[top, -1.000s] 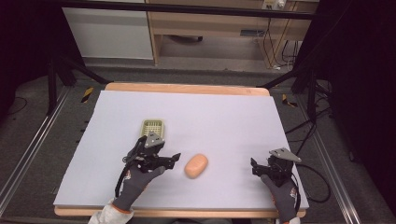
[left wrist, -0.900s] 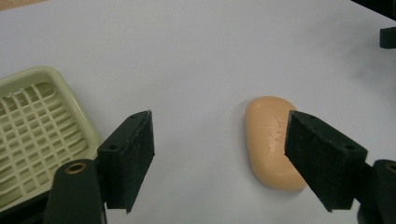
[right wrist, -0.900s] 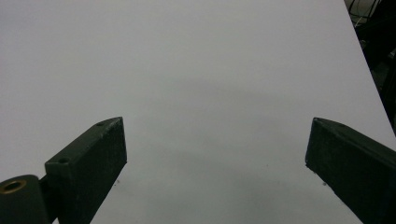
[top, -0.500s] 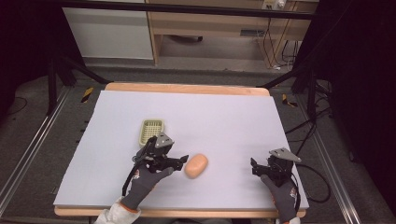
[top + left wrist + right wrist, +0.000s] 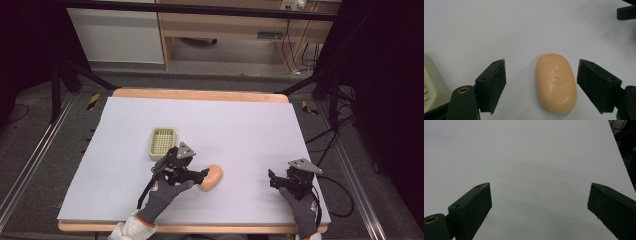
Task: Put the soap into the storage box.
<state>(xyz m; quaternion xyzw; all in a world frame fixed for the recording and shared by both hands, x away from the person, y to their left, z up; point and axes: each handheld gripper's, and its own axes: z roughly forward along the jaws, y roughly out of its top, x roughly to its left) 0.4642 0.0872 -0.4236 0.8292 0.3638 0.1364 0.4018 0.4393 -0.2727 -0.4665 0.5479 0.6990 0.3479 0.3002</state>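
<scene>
The peach bar of soap [image 5: 556, 83] is seen low in the left gripper view, lying flat on the white counter [image 5: 529, 27] between the wide-spread jaws of the left gripper [image 5: 549, 87], untouched; its long axis runs along the jaws; the right gripper [image 5: 281, 181], also spread wide, is held well apart at lower right of the high view.

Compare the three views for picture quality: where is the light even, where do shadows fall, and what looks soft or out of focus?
High view: the white table is evenly lit against dark surroundings. Left gripper view: the soap bar is fairly sharp with small glints, while the left hand-held gripper, wide open, looks slightly soft. Right gripper view: dimmer, a broad soft shadow lies on the table between the open jaws of the right hand-held gripper.
</scene>
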